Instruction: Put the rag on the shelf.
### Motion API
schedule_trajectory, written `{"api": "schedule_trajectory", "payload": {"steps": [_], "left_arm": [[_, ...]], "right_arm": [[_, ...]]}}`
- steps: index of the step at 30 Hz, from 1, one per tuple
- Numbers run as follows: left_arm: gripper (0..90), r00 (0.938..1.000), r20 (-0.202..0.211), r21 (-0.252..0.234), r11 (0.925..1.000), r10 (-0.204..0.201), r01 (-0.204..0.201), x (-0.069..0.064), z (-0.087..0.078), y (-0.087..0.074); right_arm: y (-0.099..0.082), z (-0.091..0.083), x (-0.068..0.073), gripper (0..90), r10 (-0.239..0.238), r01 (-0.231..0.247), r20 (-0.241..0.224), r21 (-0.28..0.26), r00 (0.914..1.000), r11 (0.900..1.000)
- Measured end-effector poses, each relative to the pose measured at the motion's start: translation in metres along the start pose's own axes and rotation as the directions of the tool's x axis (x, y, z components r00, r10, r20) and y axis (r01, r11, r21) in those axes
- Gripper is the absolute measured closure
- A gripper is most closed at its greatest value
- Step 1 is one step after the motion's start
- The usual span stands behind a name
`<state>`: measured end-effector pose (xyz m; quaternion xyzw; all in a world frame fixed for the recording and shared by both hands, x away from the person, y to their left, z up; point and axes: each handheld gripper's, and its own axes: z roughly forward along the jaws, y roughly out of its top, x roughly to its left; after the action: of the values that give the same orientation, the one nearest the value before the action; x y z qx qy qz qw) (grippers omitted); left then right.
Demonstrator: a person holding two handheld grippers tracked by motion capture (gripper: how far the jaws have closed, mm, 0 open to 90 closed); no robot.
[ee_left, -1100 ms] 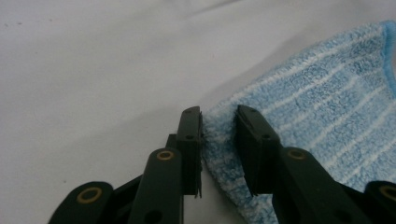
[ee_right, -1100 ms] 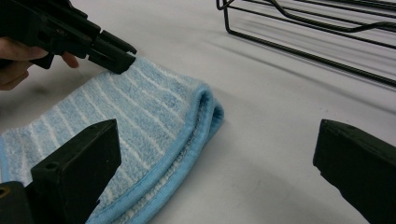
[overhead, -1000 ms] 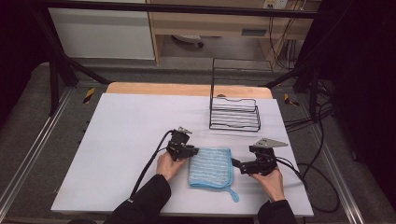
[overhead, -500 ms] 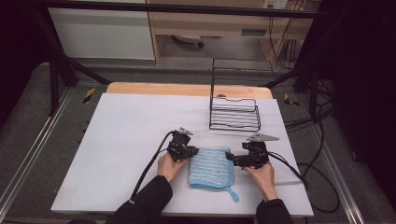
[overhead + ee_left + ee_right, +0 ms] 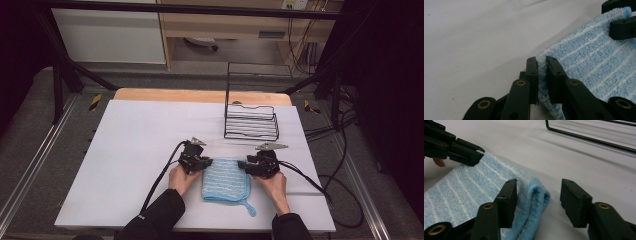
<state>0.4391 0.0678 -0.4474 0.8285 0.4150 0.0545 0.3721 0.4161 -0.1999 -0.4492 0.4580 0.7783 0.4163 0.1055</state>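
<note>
A folded light-blue striped cloth lies flat near the table's front edge, its hanging loop trailing toward me. My left gripper is shut on the cloth's far left corner, and its pads pinch the terry edge. At the far right corner, my right gripper straddles the rolled fold. Its jaws have just been closing. One pad is against the cloth and the other stands apart from it. In each gripper view the other gripper shows at the opposite corner, the left gripper and the right gripper.
A black wire rack stands on the white table just behind the cloth and right gripper; its base wire runs behind the right jaws. Cables trail from both grippers toward the front and the right side.
My right gripper has slid left onto the cloth's far right corner and its jaws have narrowed around the fold. The left gripper has stayed put.
</note>
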Motion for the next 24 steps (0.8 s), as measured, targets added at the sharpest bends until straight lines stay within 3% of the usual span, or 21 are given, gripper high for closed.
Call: {"api": "schedule_trajectory", "payload": {"steps": [6,16,24], "left_arm": [[80.5,1.0000,0.003,0.000,1.0000,-0.001,0.001,0.0005,0.0001,0.0001],[80.6,1.0000,0.008,-0.005,1.0000,-0.005,0.005,0.0011,0.0001,-0.0004],[81.1,0.9996,0.024,-0.003,0.9998,-0.017,0.018,0.0034,0.0000,-0.0002]], "right_arm": [[-0.0003,0.0048,-0.0010,61.3,0.018,-0.017,-0.036,0.034,0.9992,0.9993],[0.0023,0.0081,-0.0045,62.5,0.065,-0.062,-0.040,0.063,0.9971,0.9961],[0.0028,0.0096,-0.0050,75.4,0.115,-0.106,-0.087,0.093,0.9896,0.9899]]}}
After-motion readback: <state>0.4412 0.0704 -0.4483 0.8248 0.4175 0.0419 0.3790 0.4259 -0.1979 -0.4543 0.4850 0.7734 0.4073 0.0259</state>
